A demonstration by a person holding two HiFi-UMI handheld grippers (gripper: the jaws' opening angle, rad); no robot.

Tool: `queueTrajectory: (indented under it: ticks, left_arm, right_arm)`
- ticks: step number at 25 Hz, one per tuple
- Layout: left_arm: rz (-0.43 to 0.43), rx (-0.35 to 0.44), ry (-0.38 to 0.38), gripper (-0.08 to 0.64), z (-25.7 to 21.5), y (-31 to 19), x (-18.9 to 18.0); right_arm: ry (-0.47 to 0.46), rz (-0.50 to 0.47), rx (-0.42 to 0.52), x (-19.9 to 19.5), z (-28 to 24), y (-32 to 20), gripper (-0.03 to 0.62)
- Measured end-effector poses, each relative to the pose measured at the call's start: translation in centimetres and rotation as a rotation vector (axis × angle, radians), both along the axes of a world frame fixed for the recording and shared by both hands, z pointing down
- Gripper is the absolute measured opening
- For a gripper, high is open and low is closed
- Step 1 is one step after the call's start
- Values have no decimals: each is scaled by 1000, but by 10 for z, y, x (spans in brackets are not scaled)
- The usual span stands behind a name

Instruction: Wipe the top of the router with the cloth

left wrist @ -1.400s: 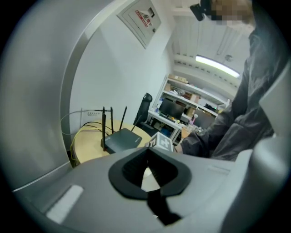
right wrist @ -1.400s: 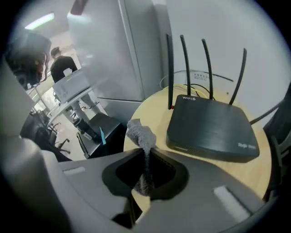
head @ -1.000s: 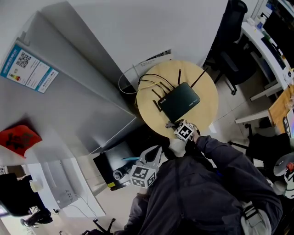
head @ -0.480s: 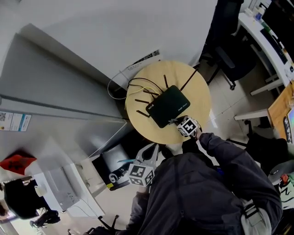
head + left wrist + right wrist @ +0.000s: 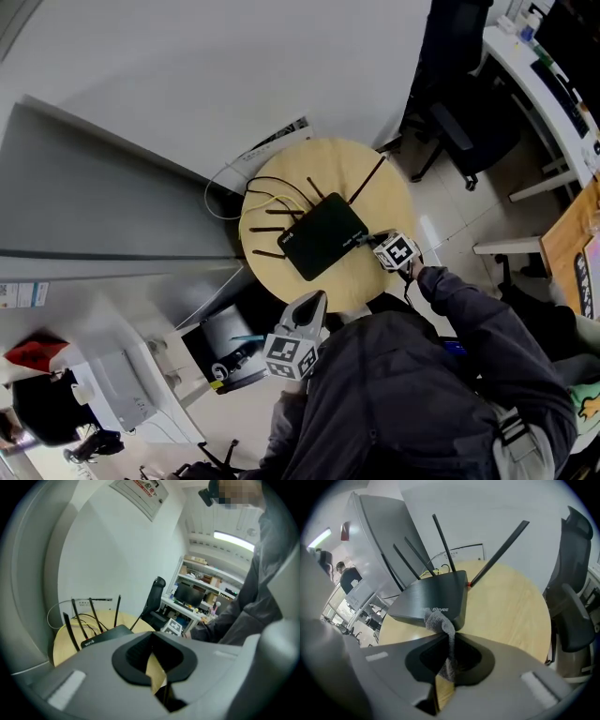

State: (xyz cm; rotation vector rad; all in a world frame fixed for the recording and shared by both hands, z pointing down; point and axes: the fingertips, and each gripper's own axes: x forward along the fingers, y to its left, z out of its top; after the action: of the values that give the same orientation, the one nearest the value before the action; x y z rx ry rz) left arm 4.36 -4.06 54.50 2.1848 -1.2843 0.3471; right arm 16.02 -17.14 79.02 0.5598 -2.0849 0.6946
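Note:
A black router [image 5: 319,236] with several antennas lies on the round wooden table [image 5: 394,202]. At the router's near right corner is my right gripper [image 5: 372,243], shut on a grey cloth [image 5: 439,621]. The cloth's bunched end rests on the router's [image 5: 436,599] front edge. My left gripper [image 5: 312,302] hangs off the table's near edge, below the router, jaws shut with nothing between them. In the left gripper view, that gripper [image 5: 153,670] faces the router [image 5: 105,633] and the right gripper's marker cube [image 5: 172,626].
Yellow and black cables [image 5: 272,193] trail behind the router toward the wall. A black office chair [image 5: 455,117] stands right of the table, beside a white desk [image 5: 539,89]. A grey partition [image 5: 103,202] is at left. A box with clutter [image 5: 225,347] sits under the table.
The right gripper with the cloth has slid along the router's front edge toward its right corner. The head view has shifted. The left gripper has stayed where it was.

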Motion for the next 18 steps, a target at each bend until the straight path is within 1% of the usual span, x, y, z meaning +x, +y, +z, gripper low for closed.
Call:
queueTrajectory:
  ticks: [2,4,7,9,11,14,16,18]
  left_arm:
    - [-3,-1,0,0,2,-8,9]
    - [-9,3,1,0,4,-16,19]
    - [-24,9,-2,0,4,-26,30]
    - [-45,17,-4,0,2,-33,33]
    - [-76,21,-5,0,-1,-37,33]
    - [-126,13,-11,0,0,-35,31]
    - [-159,4,-15,0,0,-32,27]
    - [-191,-7,-21,0,0,-27,24]
  right_arm:
    - [-17,-49,-9,2,-1,1,28]
    - [-39,-150,-4,-2,-7,8,28]
    - [-69,-286,24,-6,-21,19,28]
    - [-83,-342,53,-5,-34,14,28]
    - [-89,-357,96,-3,-45,-4,28]
    - [-73,-344,162,2,-51,-42,28]
    - [-21,-351,200,3,-48,-68,28]
    - [39,-392,230,0,-38,-87,28]
